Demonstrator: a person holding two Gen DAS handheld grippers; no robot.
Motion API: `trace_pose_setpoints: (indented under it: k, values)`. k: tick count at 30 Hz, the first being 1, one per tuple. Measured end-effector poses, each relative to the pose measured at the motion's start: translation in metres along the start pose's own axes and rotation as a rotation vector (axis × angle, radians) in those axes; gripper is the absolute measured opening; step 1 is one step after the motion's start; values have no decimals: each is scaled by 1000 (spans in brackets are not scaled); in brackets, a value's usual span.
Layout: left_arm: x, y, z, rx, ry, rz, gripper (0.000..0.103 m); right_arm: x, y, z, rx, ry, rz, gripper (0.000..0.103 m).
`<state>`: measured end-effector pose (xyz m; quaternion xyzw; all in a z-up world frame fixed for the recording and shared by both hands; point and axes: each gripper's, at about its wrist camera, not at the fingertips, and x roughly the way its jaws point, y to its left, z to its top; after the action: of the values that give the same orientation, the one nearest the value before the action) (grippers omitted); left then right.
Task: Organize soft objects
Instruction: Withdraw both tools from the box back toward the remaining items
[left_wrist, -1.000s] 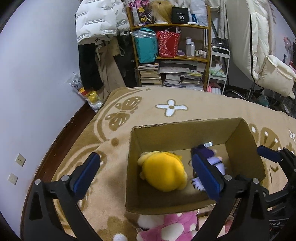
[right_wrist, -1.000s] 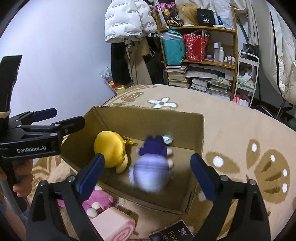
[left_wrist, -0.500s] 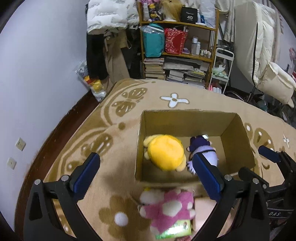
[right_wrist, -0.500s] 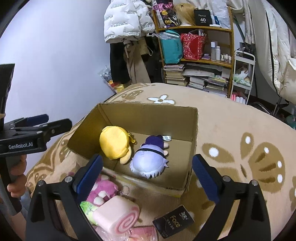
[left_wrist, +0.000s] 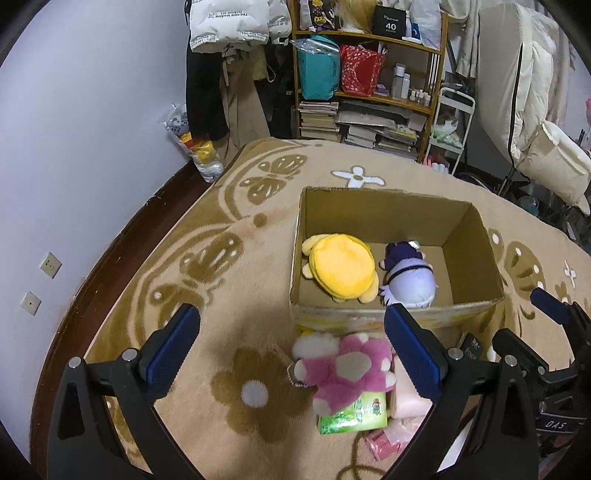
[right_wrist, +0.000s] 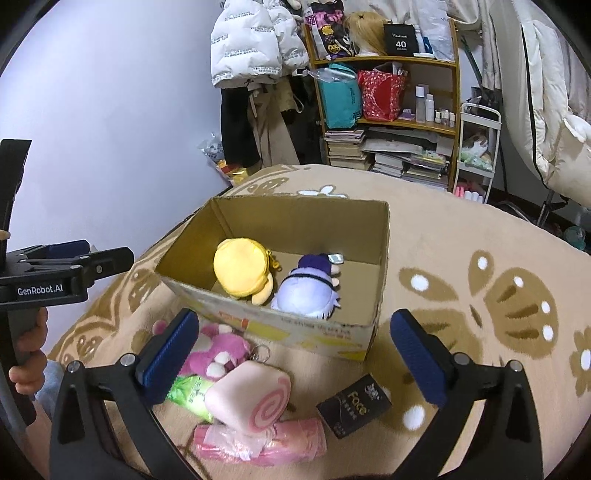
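An open cardboard box stands on the carpet. A yellow plush and a purple-and-lilac plush lie inside it. In front of the box lie a pink-and-white plush, a pink swirl-roll plush, a green packet and a pink wrapped pack. My left gripper is open and empty above the pink plush. My right gripper is open and empty over the box's near wall.
A black card box marked "Face" lies on the beige patterned carpet by the box. A cluttered wooden shelf, hanging coats and a white cart stand at the back. A wall is on the left.
Both grippers have pulled back and up from the box. The purple plush, blurred in mid-drop before, now lies still in the box. The toys in front of the box have come into view.
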<state>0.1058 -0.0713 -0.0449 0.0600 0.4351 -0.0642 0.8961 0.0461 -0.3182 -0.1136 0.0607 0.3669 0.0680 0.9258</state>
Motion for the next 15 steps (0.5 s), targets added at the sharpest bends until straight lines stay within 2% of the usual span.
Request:
trace_pose_setpoints:
  k: [4,9,15]
  values:
    - [-1,0,-7,2,21,2,99,-4,-1,-4,26,24,-18,103]
    - [5,4,-14,-28,69,-34,99,-6,-9,-9,77,52,-20,103]
    - [16,-2,-18,0,106,-23,99,-2,-19,-14,123,81,-32,103]
